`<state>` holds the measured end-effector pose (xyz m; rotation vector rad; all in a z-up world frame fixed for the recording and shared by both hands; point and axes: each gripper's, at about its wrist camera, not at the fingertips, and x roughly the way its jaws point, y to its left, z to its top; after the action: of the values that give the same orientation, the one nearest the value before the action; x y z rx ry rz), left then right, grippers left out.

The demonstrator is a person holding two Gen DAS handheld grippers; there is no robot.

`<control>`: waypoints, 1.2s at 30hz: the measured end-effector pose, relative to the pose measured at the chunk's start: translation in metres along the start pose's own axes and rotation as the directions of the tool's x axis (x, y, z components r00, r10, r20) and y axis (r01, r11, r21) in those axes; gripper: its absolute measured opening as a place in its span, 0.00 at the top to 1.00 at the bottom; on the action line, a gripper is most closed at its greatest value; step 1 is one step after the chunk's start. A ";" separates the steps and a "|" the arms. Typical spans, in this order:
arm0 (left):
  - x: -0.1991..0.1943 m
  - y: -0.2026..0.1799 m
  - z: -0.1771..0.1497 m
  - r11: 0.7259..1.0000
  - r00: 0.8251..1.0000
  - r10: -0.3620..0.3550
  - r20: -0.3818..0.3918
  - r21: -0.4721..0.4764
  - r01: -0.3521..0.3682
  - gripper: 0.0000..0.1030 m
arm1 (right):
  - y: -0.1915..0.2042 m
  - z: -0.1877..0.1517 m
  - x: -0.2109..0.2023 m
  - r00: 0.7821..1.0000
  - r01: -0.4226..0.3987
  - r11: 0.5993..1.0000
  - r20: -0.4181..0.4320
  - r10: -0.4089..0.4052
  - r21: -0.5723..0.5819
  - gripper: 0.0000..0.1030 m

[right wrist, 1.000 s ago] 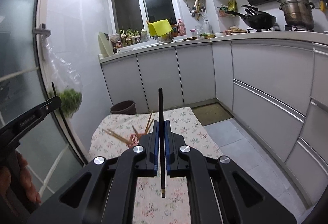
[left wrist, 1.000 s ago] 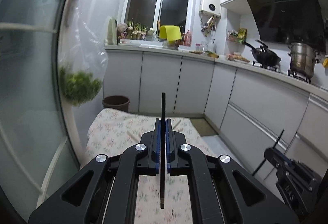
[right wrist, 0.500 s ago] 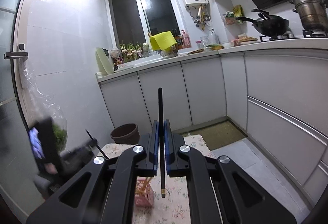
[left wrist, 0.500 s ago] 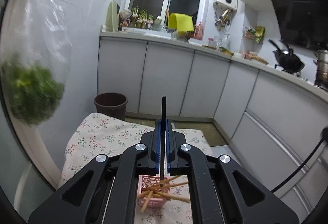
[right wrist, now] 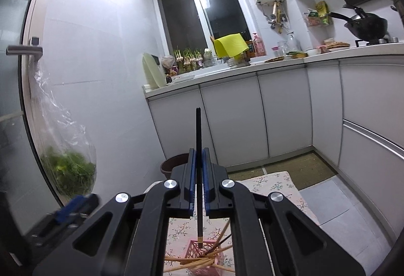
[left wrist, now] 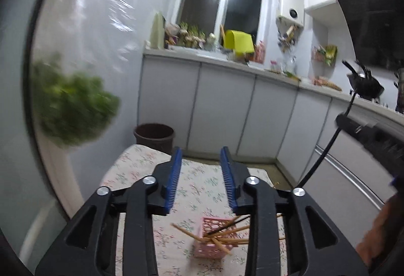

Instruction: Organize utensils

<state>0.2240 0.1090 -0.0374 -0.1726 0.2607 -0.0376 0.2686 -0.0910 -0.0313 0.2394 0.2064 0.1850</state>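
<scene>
A pink lattice holder [left wrist: 214, 238] stands on a floral-cloth table [left wrist: 141, 164] and holds several wooden chopsticks [left wrist: 222, 242] and one black chopstick [left wrist: 227, 225]. My left gripper [left wrist: 200, 158] is open and empty above it. My right gripper [right wrist: 199, 157] is shut on a black chopstick [right wrist: 198, 139], held upright with its lower tip just above the pink holder [right wrist: 194, 249]. The right gripper also shows in the left wrist view [left wrist: 363, 132] at the right, with its black chopstick [left wrist: 325, 149] hanging down.
A brown bin [left wrist: 154, 135] stands behind the table. A bag of greens [right wrist: 68, 169] hangs from the glass door's handle at the left. White cabinets [right wrist: 252, 114] and a counter run along the back and right.
My left gripper has opened and its black chopstick now lies in the pink holder. My right gripper has moved over the holder, with its chopstick tip just above it.
</scene>
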 end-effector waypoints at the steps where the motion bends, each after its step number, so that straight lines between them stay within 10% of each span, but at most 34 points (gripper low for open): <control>1: -0.006 0.004 0.001 1.000 1.000 0.010 0.005 -0.006 -0.010 0.66 | 0.002 -0.004 0.008 1.000 -0.003 1.000 -0.013 0.003 0.003 0.95; 13: -0.014 0.037 -0.007 0.997 0.998 0.066 -0.020 -0.023 -0.067 0.65 | 0.014 -0.068 0.084 0.992 -0.019 0.999 -0.128 0.015 -0.027 0.92; 20: -0.014 0.044 -0.009 0.995 0.994 0.102 -0.047 -0.020 -0.103 0.65 | 0.018 -0.062 0.062 0.992 0.034 0.997 -0.119 -0.043 -0.076 0.84; 25: -0.021 0.030 -0.018 0.994 0.989 0.109 -0.101 0.009 -0.109 0.63 | 0.019 -0.067 0.010 0.978 0.158 0.977 -0.114 -0.174 -0.142 0.45; 31: -0.061 -0.003 -0.038 0.992 0.987 0.118 -0.109 0.063 -0.111 0.32 | 0.015 -0.085 -0.058 0.937 0.294 0.930 -0.125 -0.326 -0.223 0.14; 36: -0.099 -0.017 -0.061 0.991 0.986 0.120 -0.118 0.071 -0.112 0.23 | 0.006 -0.105 -0.126 0.903 0.391 0.885 -0.081 -0.422 -0.252 0.06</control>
<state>0.1119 0.0883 -0.0673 -0.0906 0.3907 0.0594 0.1234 -0.0884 -0.1067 -0.0520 0.3615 -0.1962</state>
